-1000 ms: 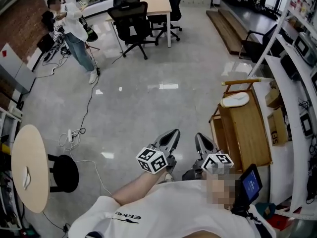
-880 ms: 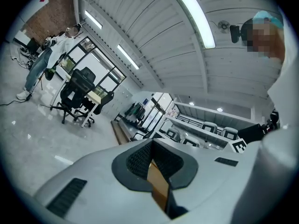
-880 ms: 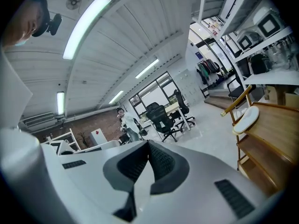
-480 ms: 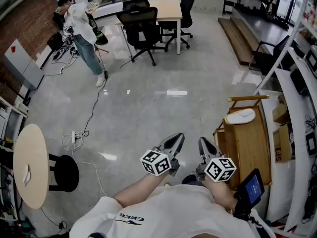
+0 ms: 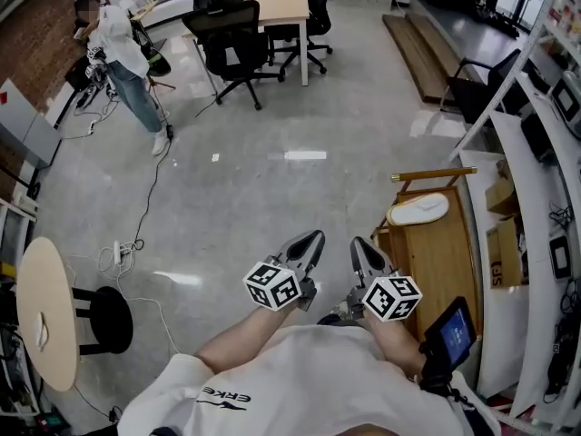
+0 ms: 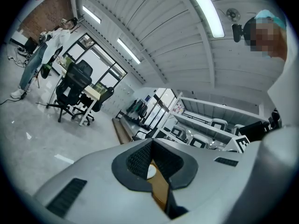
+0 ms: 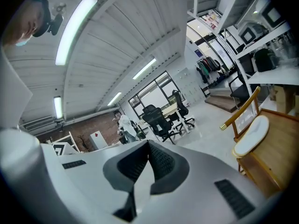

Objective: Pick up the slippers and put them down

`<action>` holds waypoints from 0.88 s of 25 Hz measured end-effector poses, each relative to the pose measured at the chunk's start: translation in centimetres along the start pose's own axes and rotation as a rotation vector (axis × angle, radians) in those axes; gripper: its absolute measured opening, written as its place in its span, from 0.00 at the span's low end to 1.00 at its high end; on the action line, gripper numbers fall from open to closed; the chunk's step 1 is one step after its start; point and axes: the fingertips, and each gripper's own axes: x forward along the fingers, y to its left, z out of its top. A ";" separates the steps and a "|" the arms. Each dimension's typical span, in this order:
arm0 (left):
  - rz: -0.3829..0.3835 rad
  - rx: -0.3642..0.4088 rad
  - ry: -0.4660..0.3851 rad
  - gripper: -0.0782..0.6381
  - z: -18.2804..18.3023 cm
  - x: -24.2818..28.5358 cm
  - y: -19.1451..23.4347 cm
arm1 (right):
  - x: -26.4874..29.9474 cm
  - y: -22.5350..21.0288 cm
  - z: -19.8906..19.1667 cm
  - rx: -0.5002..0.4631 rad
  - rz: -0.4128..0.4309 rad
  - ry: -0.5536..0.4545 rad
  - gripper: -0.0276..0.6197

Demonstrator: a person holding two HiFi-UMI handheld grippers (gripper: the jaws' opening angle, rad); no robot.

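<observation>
A white slipper (image 5: 418,210) lies on the top of a low wooden rack (image 5: 454,271) at the right of the head view. It also shows in the right gripper view, where the slipper (image 7: 252,134) sits on the rack (image 7: 275,160) at the right. My left gripper (image 5: 313,237) and right gripper (image 5: 356,242) are held side by side over the grey floor, left of the rack and short of the slipper. Both are shut with nothing between their jaws. In their own views, the left gripper (image 6: 152,142) and the right gripper (image 7: 148,143) have their tips meeting.
White shelving (image 5: 545,153) runs along the right wall behind the rack. A desk (image 5: 272,7) with black office chairs (image 5: 231,44) stands far ahead. A person (image 5: 118,57) stands at the far left. A cable (image 5: 154,198) trails over the floor. A round table (image 5: 41,316) and a black stool (image 5: 104,321) are at the left.
Both grippers have travelled on across the floor together, still shut and side by side. The rack with the slipper now lies a little nearer to them.
</observation>
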 end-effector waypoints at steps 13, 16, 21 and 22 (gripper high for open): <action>-0.038 -0.026 0.145 0.11 -5.6 10.2 -0.4 | -1.0 -10.6 2.4 0.047 -0.114 -0.012 0.05; -0.060 -0.041 0.193 0.11 -7.1 12.1 -0.2 | -1.3 -12.5 2.2 0.062 -0.162 -0.011 0.05; -0.109 -0.061 0.272 0.11 -9.2 15.2 0.3 | -1.2 -15.6 1.9 0.068 -0.252 -0.006 0.05; -0.116 -0.064 0.291 0.11 -9.7 15.7 0.5 | -1.2 -16.1 1.8 0.073 -0.270 -0.006 0.05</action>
